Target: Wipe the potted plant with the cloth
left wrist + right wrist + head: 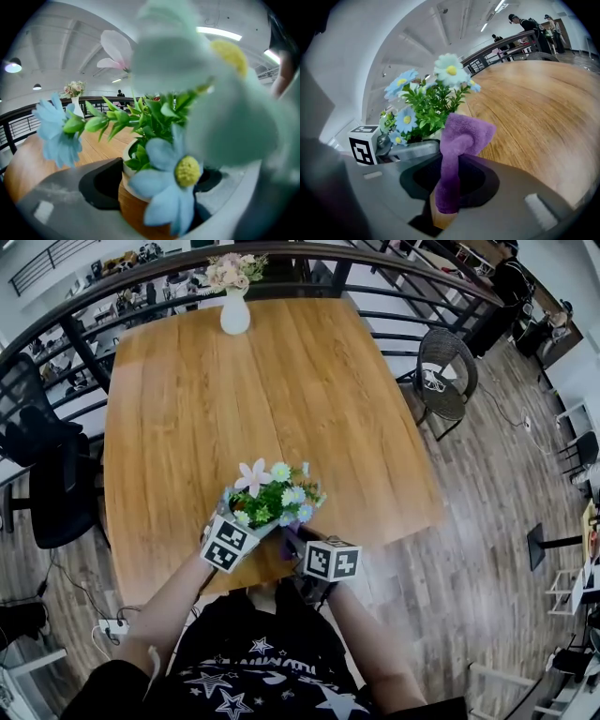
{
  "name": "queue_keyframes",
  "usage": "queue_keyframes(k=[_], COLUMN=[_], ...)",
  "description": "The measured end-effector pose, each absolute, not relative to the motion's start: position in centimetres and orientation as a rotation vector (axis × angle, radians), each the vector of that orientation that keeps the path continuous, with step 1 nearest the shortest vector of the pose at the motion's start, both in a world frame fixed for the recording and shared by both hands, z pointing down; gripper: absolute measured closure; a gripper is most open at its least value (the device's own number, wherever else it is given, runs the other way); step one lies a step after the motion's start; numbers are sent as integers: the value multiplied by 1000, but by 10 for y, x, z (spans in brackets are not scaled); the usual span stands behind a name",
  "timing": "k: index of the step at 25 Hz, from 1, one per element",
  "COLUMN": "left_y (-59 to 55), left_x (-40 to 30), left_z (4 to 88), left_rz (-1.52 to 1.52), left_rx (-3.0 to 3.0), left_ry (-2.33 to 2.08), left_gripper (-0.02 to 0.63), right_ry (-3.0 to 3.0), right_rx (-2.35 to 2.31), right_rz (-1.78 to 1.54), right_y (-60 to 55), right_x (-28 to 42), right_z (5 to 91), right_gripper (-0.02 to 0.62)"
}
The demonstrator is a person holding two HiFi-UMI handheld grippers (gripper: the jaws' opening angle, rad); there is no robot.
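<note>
Potted plant (140,206) is gripped at its pot by left gripper (244,517) jaws, worktop (281,381) edge beneath | purple cloth (461,136) is pinched in closed right gripper (449,187) jaws, just beside plant's leaves | wiping judged barely begun; leaves, pot remain.

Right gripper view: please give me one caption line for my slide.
The right hand-held gripper holds a purple cloth beside the potted plant, wooden table behind.
</note>
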State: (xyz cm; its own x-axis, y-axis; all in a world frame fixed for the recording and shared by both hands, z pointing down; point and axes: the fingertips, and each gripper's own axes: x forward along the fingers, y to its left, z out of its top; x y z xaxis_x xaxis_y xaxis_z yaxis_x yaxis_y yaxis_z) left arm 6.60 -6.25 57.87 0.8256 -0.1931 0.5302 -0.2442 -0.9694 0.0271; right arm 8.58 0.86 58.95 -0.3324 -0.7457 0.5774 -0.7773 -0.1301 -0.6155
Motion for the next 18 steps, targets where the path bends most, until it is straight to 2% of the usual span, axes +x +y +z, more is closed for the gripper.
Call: queue_keyframes(k=[9,13,18], left_y=[-62,-59,-61], left_x=[66,61,52], left_z=[577,586,588], left_rz=[814,887,930], left_rx=[2910,2915,2943], left_ry=[-323,-275,-198], left_gripper=[178,178,209], right_ry=[-2069,-2060,-2004], right_rx=[1728,1730,1746], right_rz=[1501,1505,1488], right_y=[18,26,46], right_x=[67,76,99], right_z=[588,587,588], right_gripper=[495,495,494])
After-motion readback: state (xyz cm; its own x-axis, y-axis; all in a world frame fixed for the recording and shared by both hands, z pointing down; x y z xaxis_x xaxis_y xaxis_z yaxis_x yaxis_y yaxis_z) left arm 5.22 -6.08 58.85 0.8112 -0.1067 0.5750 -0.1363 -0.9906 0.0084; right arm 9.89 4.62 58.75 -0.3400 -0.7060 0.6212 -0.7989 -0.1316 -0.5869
